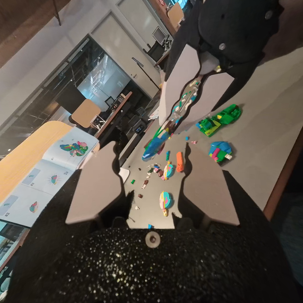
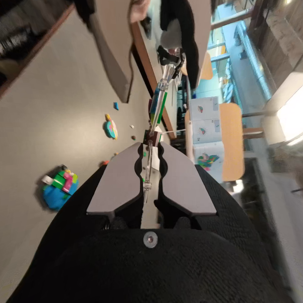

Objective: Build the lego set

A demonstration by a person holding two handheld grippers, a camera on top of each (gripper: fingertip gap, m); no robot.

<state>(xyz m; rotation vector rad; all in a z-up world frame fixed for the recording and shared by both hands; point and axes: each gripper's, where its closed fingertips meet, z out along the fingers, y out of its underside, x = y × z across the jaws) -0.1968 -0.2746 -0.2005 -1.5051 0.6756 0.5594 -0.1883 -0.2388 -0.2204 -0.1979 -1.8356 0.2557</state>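
Observation:
My left gripper is open and empty, held above the grey table. My right gripper is shut on a lego assembly with a clear stem and a brown block at its tips. A blue, green and lime plated part reaches out beyond the block; in the left wrist view it shows as a blue fish-like shape. In the right wrist view my right gripper points toward one left finger. Two teal and pink discs lie on the table.
A green build, a blue, green and pink build and an orange brick separator lie on the table among several small loose pieces. An open instruction booklet stands on a wooden stand at the left.

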